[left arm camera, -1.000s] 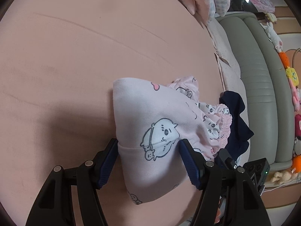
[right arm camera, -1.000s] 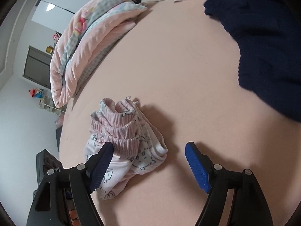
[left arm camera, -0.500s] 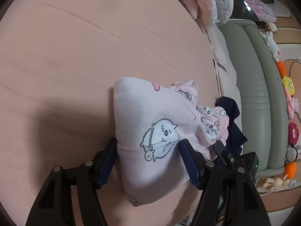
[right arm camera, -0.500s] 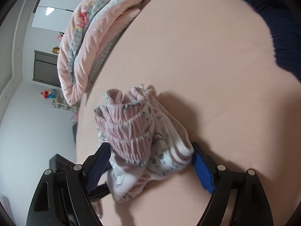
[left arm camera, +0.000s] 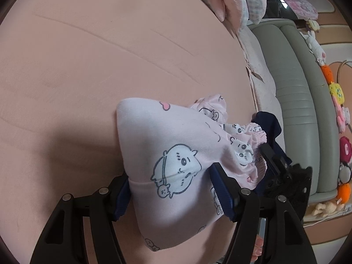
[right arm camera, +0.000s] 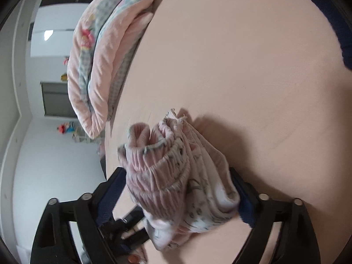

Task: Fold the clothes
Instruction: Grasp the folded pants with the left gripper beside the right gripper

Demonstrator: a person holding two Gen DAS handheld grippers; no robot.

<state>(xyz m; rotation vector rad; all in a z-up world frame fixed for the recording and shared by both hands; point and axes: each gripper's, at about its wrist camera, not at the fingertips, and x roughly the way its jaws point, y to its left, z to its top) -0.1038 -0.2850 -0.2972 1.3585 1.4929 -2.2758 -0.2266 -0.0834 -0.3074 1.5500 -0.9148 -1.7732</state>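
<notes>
Left tongs (left arm camera: 173, 189) gripping pink garment (left arm camera: 167, 145), seemingly folded

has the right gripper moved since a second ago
Yes. The right gripper moved in over the pink pajama bundle lying on the bed; its opening jaws now straddle the bundle.

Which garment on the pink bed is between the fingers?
The pale pink cartoon-print garment, bunched between both pairs of fingers; the dark navy garment lies beyond it, untouched.
</notes>
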